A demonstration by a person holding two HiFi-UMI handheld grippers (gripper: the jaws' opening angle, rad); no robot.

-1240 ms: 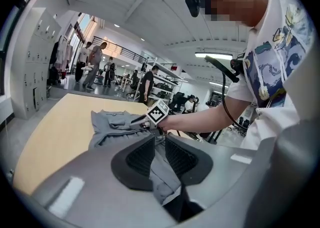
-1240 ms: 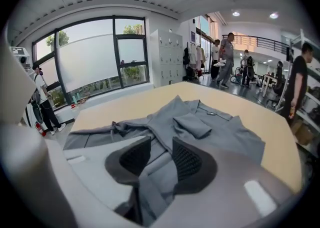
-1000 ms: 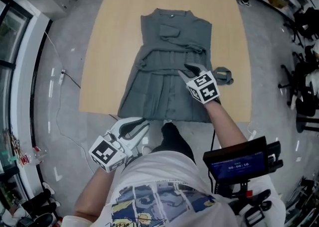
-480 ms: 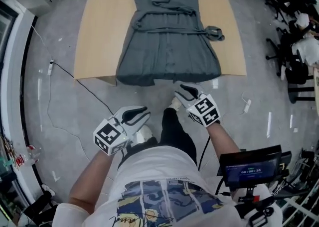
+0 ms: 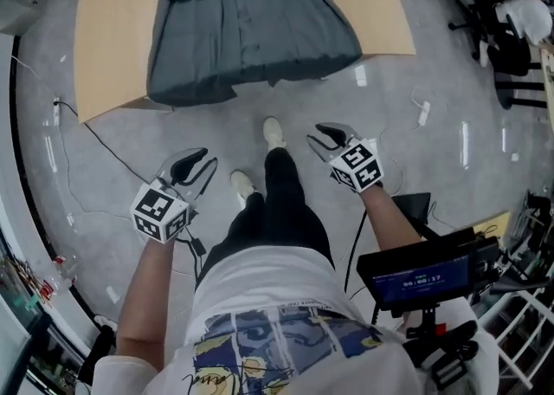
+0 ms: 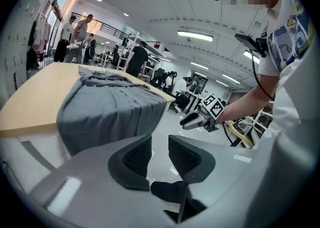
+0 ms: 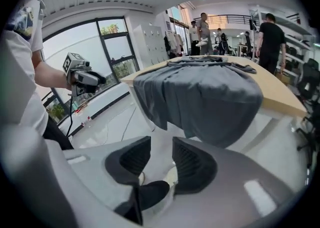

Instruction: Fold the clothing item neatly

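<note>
The one grey pleated dress (image 5: 251, 29) with a tied waist belt lies flat on the single pale wooden table (image 5: 112, 38) at the far side of the head view. Its hem hangs over the near table edge. Both grippers are well apart from it, over the grey floor (image 5: 104, 151). The left gripper (image 5: 204, 159) is near left and the right gripper (image 5: 316, 136) near right, each carrying one marker cube. Between them stand the person's black trousers (image 5: 277, 203) and two pale shoes (image 5: 273, 132), one further out than the other. One dark screen device (image 5: 424, 276) sits at the near right.

In the left gripper view the two black ribbed pads (image 6: 137, 158) stand a little apart. They have just been opening, and only floor shows between them. The dress hem droops from the table at the far left, and the other gripper hovers far right.

In the right gripper view the two pads (image 7: 192, 162) are likewise slightly spread, with nothing pinched. The dress hangs over the table edge straight ahead, and the other gripper shows at the left. People stand far behind, too small to count.
</note>
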